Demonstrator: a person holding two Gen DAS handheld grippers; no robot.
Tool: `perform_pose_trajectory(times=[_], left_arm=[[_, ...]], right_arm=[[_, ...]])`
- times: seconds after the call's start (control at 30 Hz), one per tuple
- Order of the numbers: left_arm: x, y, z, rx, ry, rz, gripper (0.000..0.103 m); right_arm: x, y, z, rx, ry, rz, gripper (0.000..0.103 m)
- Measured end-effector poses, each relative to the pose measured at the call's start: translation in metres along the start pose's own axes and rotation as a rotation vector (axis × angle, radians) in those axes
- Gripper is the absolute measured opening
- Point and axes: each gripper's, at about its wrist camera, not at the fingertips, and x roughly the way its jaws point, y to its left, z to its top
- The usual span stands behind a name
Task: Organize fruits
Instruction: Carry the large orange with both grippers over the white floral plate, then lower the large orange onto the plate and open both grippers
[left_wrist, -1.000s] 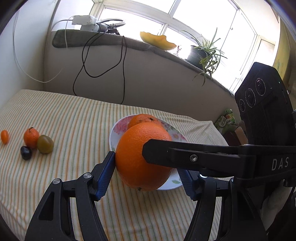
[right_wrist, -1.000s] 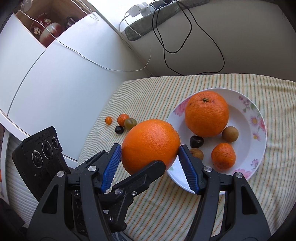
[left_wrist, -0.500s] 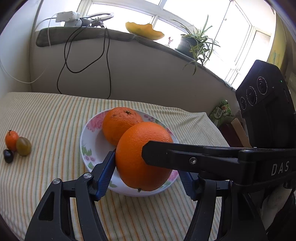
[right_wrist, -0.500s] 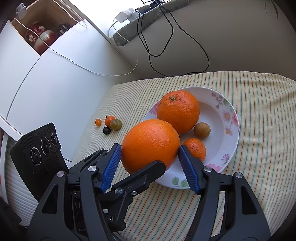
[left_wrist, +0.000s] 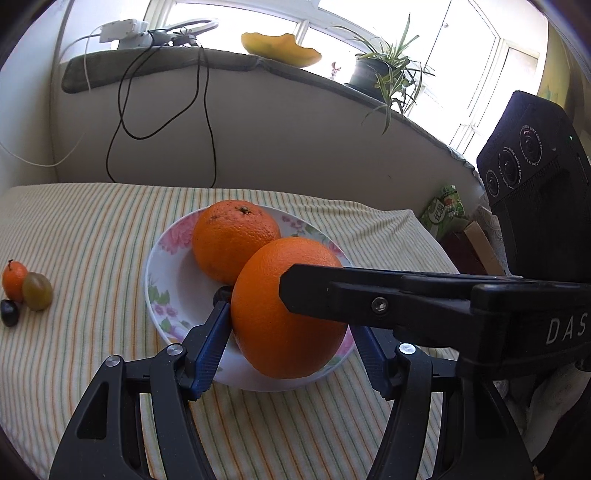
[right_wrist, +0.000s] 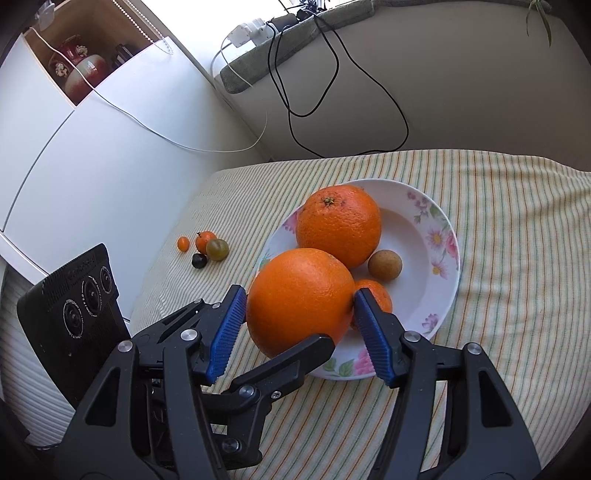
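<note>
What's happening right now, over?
Left gripper and right gripper both shut on held orange, above plate rim. Second orange close behind. Small fruits left on cloth.

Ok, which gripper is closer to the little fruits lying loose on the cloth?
Left, slightly. Both grippers clamp one orange; the left gripper reaches in from the side of the little fruits, the right gripper from the other.

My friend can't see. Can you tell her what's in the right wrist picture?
Both grippers, right and left, hold one big orange over a flowered plate's edge. The plate holds another orange and smaller fruits; four tiny fruits sit on the striped cloth.
</note>
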Motion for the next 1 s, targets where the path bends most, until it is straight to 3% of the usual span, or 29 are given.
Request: perform_pose_trajectory(times=[0.4, 0.6, 0.7, 1.0], left_arm=[[0.000, -0.001, -0.001, -0.007, 0.017, 0.013, 0.065], [-0.009, -0.002, -0.002, 0.010, -0.002, 0.034, 0.071], [-0.015, 0.001, -0.001, 0.003, -0.013, 0.039, 0.071], [-0.032, 0.007, -0.005, -0.008, -0.042, 0.056, 0.071]], right_arm=[[-0.009, -0.005, 0.004, 0.020, -0.028, -0.010, 0.064], [-0.008, -0.008, 0.002, 0.032, -0.037, -0.020, 0.065], [-0.009, -0.005, 0.001, 0.026, -0.045, -0.027, 0.071], [-0.014, 0.005, -0.004, 0.001, -0.067, -0.075, 0.072]])
